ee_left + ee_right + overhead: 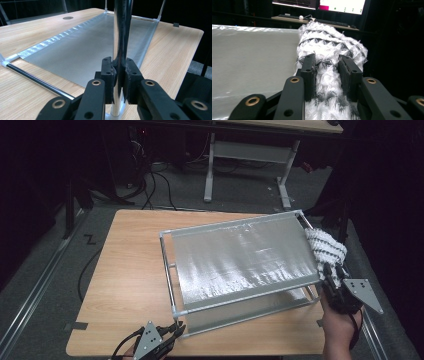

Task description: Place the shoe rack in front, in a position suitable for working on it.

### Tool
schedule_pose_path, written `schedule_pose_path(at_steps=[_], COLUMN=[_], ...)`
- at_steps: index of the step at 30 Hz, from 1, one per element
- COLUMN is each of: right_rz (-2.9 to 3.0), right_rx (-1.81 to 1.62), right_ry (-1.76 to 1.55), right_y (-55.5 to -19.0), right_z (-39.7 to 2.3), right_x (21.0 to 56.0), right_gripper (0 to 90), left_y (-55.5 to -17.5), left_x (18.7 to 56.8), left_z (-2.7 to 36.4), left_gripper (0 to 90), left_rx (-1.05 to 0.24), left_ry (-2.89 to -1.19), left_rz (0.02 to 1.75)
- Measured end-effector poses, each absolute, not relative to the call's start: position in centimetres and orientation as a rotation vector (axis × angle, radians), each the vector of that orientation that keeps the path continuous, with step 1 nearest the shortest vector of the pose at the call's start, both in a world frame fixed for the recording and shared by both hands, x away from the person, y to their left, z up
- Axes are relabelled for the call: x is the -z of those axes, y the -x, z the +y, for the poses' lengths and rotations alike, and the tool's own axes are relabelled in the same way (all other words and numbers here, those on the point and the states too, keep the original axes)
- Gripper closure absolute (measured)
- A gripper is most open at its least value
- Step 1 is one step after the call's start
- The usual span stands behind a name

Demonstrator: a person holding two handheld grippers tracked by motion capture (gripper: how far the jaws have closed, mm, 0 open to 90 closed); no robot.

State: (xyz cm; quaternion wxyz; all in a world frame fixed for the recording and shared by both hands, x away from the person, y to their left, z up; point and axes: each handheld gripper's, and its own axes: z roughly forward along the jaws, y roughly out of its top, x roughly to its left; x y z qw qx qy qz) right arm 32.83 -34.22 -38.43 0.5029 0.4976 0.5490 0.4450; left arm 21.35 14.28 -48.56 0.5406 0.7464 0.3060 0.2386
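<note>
A metal tube rack (168, 266) with a silvery sheet (240, 255) stretched over its top stands on the wooden table (130, 270). My left gripper (177, 327) is at the rack's near left corner, shut on the upright shiny post (121, 30); both pads (108, 72) press the tube in the left gripper view (119, 68). A fuzzy white and black knitted cloth (325, 247) hangs over the rack's right end. My right gripper (333, 276) is shut on that cloth (329, 42), with the fabric bunched between its jaws (327, 68).
The rack fills the table's middle and right, with bare wood at the left and along the front edge. The table's right edge lies just past my right hand. Behind, another desk (250, 150) stands over floor cables (155, 185). Monitors (342, 5) glow in the background.
</note>
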Motion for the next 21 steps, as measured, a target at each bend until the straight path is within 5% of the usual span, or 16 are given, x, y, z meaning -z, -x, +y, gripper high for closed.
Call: schedule_pose_path(at_steps=[21], right_rz=[1.328], right_rx=[-1.21], right_ry=[-1.238], right_y=[-32.69], right_z=[-34.93], right_x=[38.78], right_gripper=[72.6], left_y=[-21.39], left_x=[48.66], left_z=[14.26], left_gripper=[80.6], left_rx=[-0.568], left_ry=[-1.767], left_rz=[0.725])
